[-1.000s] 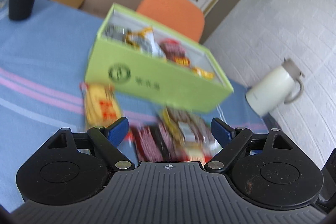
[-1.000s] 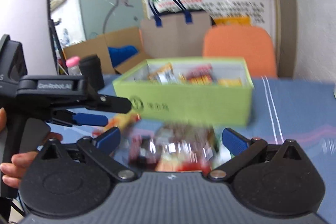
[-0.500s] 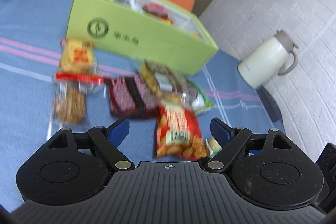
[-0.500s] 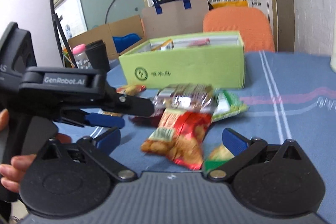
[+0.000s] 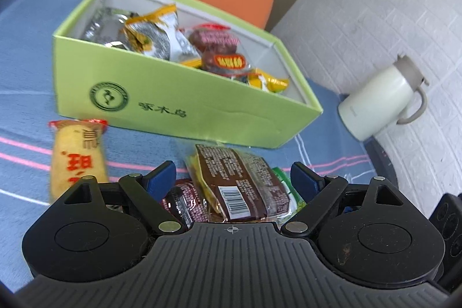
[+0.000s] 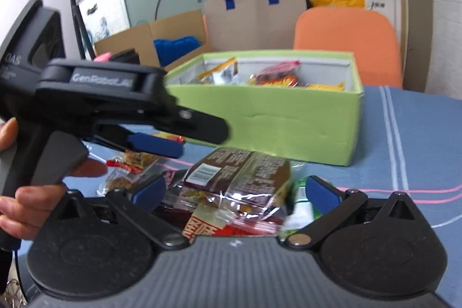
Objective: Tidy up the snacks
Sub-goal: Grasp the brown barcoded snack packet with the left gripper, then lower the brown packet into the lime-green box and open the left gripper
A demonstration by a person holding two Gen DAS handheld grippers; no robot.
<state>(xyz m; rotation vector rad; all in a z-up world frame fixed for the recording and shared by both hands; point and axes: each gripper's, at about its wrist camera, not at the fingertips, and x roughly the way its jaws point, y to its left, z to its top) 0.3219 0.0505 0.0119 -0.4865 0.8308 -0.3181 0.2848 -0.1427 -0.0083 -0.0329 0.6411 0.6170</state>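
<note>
Both the left tongs [image 5: 233, 178] and right tongs [image 6: 235, 191] stand wide apart, empty, over the brown snack packet [image 5: 239, 184] lying on the counter [image 5: 26, 62] before the green box [image 5: 161, 94]. Best to let one pair straddle the packet's middle, clamp gently, then lift it clear over the box wall.

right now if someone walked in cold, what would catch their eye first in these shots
The lime-green box at the table's middle, open and already part-filled with wrapped snacks, stands out first. In front of it loose packets lie on the blue striped tablecloth, a brown barcode packet nearest the open left gripper. A cream jug stands off to the right by the white wall.
</note>
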